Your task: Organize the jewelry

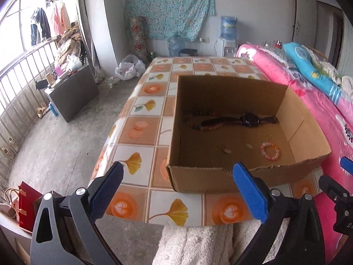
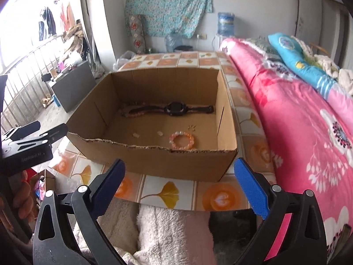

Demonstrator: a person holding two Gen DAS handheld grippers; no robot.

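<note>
A: so where's the jewelry at?

B: all inside the cardboard box [image 2: 154, 154] on the tiled bench [image 2: 167, 192]. Dark watch [image 2: 176, 108] lies stretched along the box's far wall, across a beaded string [image 1: 196, 125]. Pink bead bracelet [image 2: 181, 140] sits by the box's near wall, a few tiny bits beside it.

A: grippers?

B: left gripper [image 1: 179, 190] and right gripper [image 2: 183, 190] both spread wide, nothing in them, hovering just short of the box's near wall.

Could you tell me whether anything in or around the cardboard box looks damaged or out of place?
The cardboard box has a ragged, torn near rim, as if a flap was ripped off. Nothing else stands out.
</note>
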